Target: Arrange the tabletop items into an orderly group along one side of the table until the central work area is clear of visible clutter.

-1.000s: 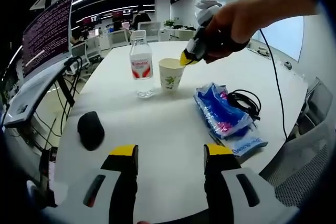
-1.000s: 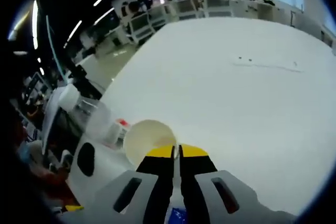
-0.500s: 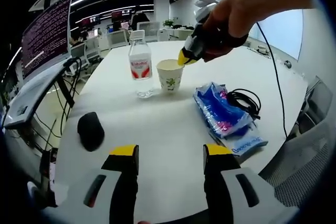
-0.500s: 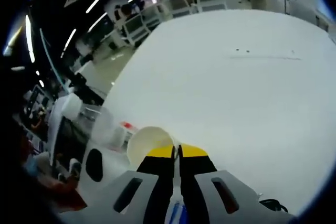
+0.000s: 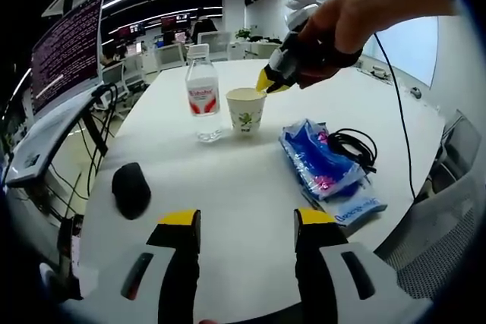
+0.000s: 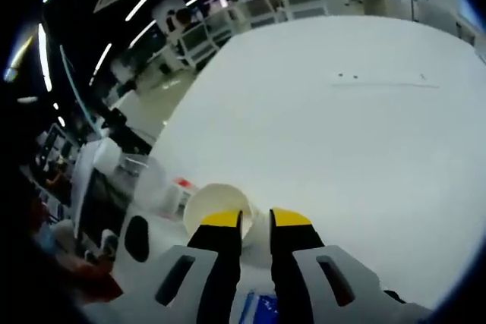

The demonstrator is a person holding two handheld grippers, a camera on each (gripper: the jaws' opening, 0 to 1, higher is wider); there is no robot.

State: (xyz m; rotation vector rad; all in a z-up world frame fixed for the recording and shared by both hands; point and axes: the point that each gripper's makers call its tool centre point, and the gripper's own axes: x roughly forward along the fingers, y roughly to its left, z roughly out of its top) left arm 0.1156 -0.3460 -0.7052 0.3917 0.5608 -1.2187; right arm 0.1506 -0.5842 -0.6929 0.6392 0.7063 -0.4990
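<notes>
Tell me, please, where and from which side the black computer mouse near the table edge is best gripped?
Grip the black mouse across its narrow sides, coming down from above. It lies flat on the white table, domed and longer than wide, with bare table around it. The open left tool is probably nearest.

monitor (image 5: 68, 51) text too small — bottle (image 6: 156, 187) blurred

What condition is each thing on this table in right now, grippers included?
Water bottle: upright, capped.
Paper cup: upright, open-topped.
Blue packet: lying flat.
Black cable: coiled beside the packet.
Mouse: resting on the table.
Left gripper: open, holding nothing.
Right gripper: slightly open, at the cup's rim.
</notes>
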